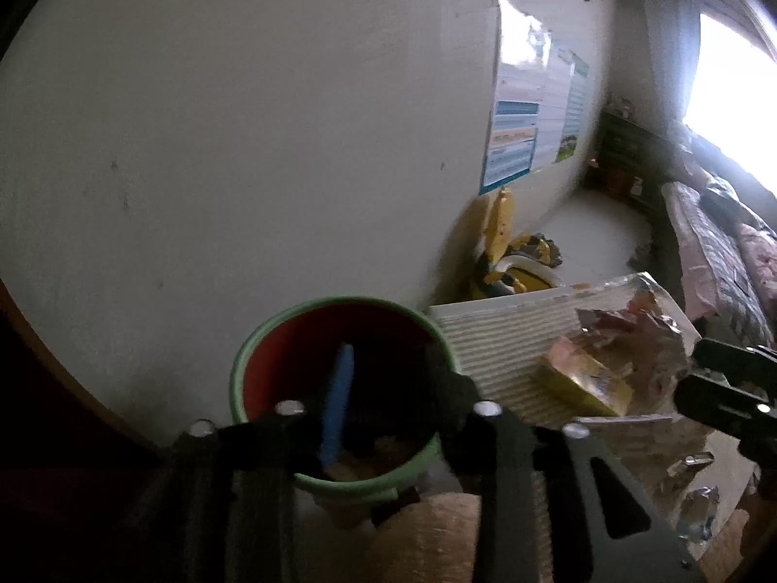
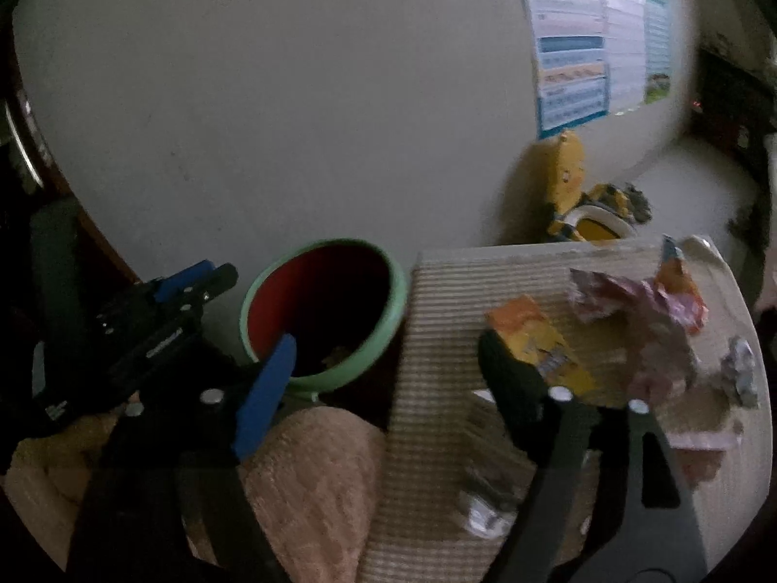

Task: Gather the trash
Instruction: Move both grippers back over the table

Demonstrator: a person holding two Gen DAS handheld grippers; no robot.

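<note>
Fuzzy peach-coloured fabric [image 2: 315, 466], thick-piled and soft, lies closest, just below the green-rimmed bin [image 2: 324, 313], and everything else is easiest placed from that bin. It is a round, hard plastic pail, red inside, with some scraps already at its bottom.

Directly above its mouth hangs the left gripper [image 1: 383, 413], its jaws parted with nothing between them, one finger faced in blue. To the bin's right lies a ribbed, pale mat [image 2: 447, 320], corrugated like stiff card, and on it sits the remaining trash. Nearest the bin is a yellow-orange packet [image 2: 539, 340], flat, glossy and rectangular; beyond it a heap of crumpled pinkish wrappers [image 2: 646, 320], and further still a small ball of foil [image 2: 740, 369].

Over the mat, the right gripper [image 2: 393, 379] stands released and wide, empty, one dark finger just beside the yellow packet.

All of this looks featherlight and flimsy. I judge the packet's film slippery, so a pinch across an edge or a fold would hold better than its flat face. Crumpled wrappers should give and spring back; grabbing a raised crease seems safest.
</note>
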